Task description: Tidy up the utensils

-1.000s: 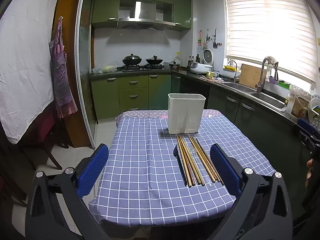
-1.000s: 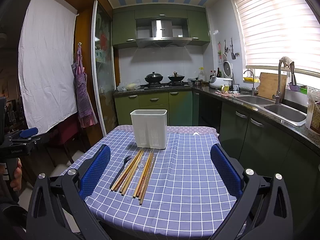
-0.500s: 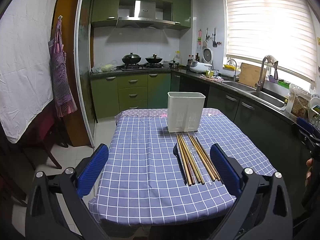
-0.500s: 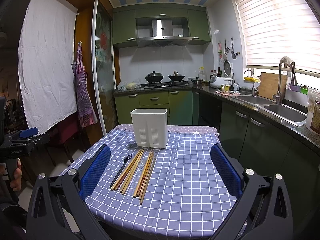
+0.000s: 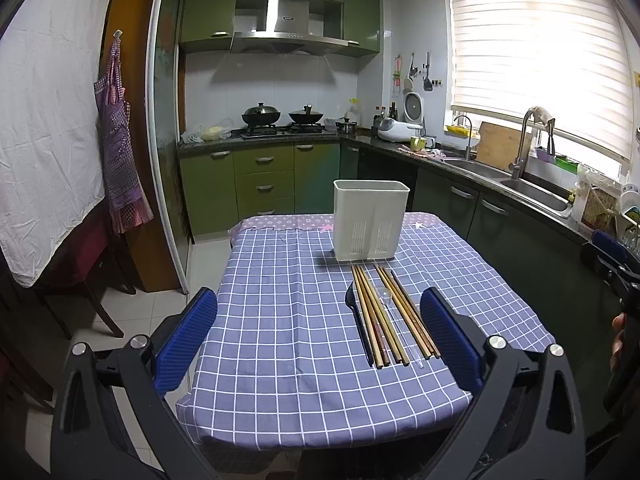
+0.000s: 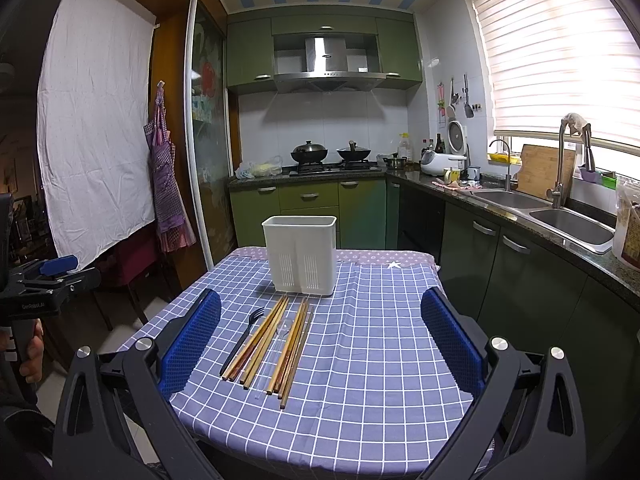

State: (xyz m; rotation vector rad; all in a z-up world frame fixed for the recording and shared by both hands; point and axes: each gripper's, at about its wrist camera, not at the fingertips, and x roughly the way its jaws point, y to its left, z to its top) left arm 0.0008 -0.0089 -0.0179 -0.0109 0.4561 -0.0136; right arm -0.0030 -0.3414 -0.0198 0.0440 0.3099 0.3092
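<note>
A white slotted utensil holder point(image 5: 371, 220) point(image 6: 300, 254) stands upright at the far side of the table. In front of it lie several wooden chopsticks point(image 5: 380, 314) point(image 6: 272, 344), a black fork point(image 5: 354, 320) point(image 6: 244, 334) and a clear plastic spoon point(image 6: 280, 340), side by side on the cloth. My left gripper point(image 5: 318, 336) is open and empty, above the table's near edge, left of the utensils. My right gripper point(image 6: 320, 340) is open and empty, at the near edge, right of the utensils.
The table carries a blue checked cloth point(image 5: 280, 320) point(image 6: 380, 340). Green kitchen cabinets, a stove with two woks point(image 5: 280, 114) and a sink counter point(image 6: 560, 216) run behind and along the right. A dark red chair point(image 5: 80, 264) stands left of the table.
</note>
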